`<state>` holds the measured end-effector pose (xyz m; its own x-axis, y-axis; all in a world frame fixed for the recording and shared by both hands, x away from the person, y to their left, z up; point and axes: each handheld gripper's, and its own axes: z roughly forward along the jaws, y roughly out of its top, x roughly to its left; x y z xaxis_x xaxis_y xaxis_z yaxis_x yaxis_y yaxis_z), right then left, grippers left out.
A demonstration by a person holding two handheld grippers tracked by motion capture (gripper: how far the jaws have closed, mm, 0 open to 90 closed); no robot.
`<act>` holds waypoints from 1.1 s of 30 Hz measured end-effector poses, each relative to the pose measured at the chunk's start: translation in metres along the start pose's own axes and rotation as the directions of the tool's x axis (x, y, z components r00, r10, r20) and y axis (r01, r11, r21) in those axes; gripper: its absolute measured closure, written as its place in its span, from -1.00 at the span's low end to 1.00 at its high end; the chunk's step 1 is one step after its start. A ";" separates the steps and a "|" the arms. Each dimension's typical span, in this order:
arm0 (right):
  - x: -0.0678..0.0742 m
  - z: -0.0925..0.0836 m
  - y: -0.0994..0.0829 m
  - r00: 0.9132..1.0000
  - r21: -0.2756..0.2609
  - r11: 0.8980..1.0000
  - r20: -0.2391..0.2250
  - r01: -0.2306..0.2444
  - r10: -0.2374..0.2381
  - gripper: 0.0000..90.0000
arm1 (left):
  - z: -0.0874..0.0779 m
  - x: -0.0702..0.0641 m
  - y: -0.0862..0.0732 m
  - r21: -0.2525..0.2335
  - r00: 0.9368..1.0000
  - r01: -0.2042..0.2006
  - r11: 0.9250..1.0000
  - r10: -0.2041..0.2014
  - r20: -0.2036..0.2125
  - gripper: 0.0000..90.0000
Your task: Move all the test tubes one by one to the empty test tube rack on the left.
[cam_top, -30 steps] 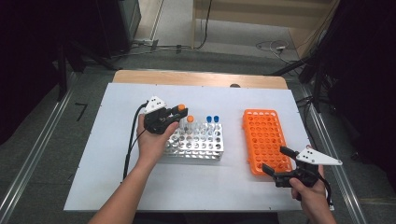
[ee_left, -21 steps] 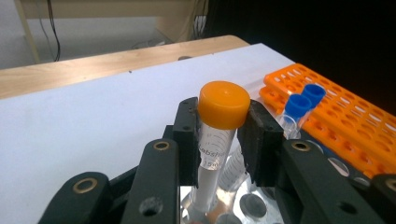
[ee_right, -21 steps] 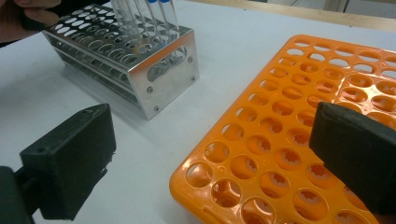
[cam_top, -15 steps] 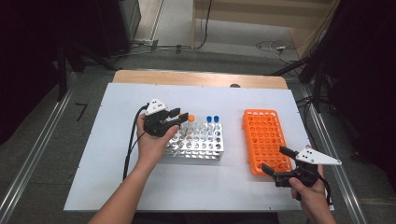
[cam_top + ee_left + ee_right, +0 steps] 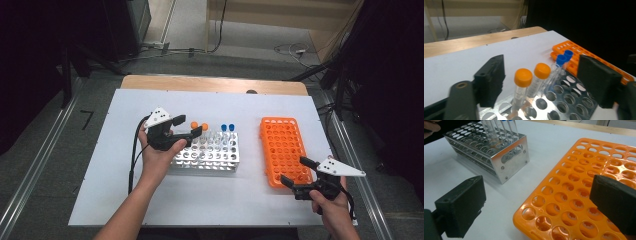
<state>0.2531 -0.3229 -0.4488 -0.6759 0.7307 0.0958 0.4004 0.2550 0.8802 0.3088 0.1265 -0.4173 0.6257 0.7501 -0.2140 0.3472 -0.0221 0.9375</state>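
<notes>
A metal tube rack [image 5: 210, 155] stands mid-table with two orange-capped tubes [image 5: 194, 125] and two blue-capped tubes [image 5: 227, 127] upright in its far row. My left gripper [image 5: 190, 125] hovers at the rack's far left corner; its jaws have just been opening. In the left gripper view the left gripper [image 5: 544, 82] stands open, with the orange-capped tubes [image 5: 523, 77] between its pads and touching neither, and the blue-capped tubes [image 5: 564, 57] behind them. An empty orange rack [image 5: 284, 147] lies to the right. My right gripper [image 5: 294, 171] is open at its near right corner, nothing between the right gripper [image 5: 537, 205] pads.
The white table top [image 5: 150, 200] has free room in front of both racks and at the left. A wooden strip [image 5: 210, 84] runs along the far edge. In the right gripper view the metal rack [image 5: 509, 162] sits to the left of the orange rack [image 5: 584, 170].
The left gripper's jaws opened off an orange-capped tube, which now stands in the rack beside the other, and the hand drew back a little to the left. The right hand stayed still.
</notes>
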 end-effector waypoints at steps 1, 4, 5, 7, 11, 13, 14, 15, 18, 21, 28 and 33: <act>0.000 0.000 0.000 1.000 0.000 1.000 0.000 0.001 -0.001 -1.00 | -0.002 -0.001 0.000 -0.002 1.000 -0.003 1.000 0.003 0.001 -0.67; 0.000 0.000 0.000 1.000 -0.001 1.000 0.001 0.001 -0.001 -1.00 | -0.010 -0.005 -0.001 -0.009 1.000 -0.009 1.000 0.010 0.018 -0.79; 0.000 0.000 0.000 1.000 0.000 1.000 0.001 0.000 0.000 -1.00 | -0.012 -0.006 -0.002 -0.006 1.000 -0.016 1.000 0.016 0.020 -0.81; 0.000 0.000 0.000 1.000 0.000 1.000 0.003 0.000 0.000 -1.00 | -0.017 -0.008 -0.002 -0.008 1.000 -0.018 1.000 0.018 0.025 -0.86; 0.000 0.001 0.000 1.000 0.000 1.000 0.005 0.004 -0.004 -1.00 | -0.026 -0.011 -0.005 -0.011 0.999 -0.023 1.000 0.023 0.033 -0.90; 0.000 0.001 0.000 1.000 0.001 1.000 0.005 0.003 -0.003 -1.00 | -0.029 -0.012 -0.006 -0.013 0.999 -0.022 1.000 0.023 0.035 -0.92; 0.000 0.001 0.000 1.000 0.001 1.000 0.005 0.003 -0.003 -1.00 | -0.031 -0.012 -0.007 -0.011 0.999 -0.026 1.000 0.026 0.036 -0.93; 0.000 0.001 0.000 1.000 0.001 1.000 0.005 0.002 -0.002 -1.00 | -0.033 -0.013 -0.007 -0.013 0.999 -0.026 1.000 0.026 0.037 -0.93; -0.001 0.001 -0.001 1.000 0.002 1.000 0.008 0.005 -0.005 -1.00 | -0.038 -0.014 -0.009 -0.013 0.999 -0.026 1.000 0.026 0.038 -0.95; -0.001 0.001 -0.001 1.000 0.002 1.000 0.010 0.006 -0.006 -1.00 | -0.042 -0.016 -0.012 -0.006 0.998 -0.035 0.999 0.035 0.045 -0.97; -0.002 0.001 -0.001 1.000 0.002 1.000 0.012 0.007 -0.007 -1.00 | -0.052 -0.019 -0.022 -0.003 0.998 -0.040 0.999 0.040 0.058 -1.00; -0.002 0.001 -0.002 1.000 0.004 1.000 0.015 0.004 -0.004 -1.00 | -0.063 -0.020 -0.028 -0.005 0.998 -0.039 0.999 0.040 0.054 -1.00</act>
<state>0.2545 -0.3244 -0.4512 -0.6685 0.7388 0.0854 0.4003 0.2607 0.8785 0.2425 0.1542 -0.4222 0.6756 0.7120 -0.1912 0.3186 -0.0482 0.9467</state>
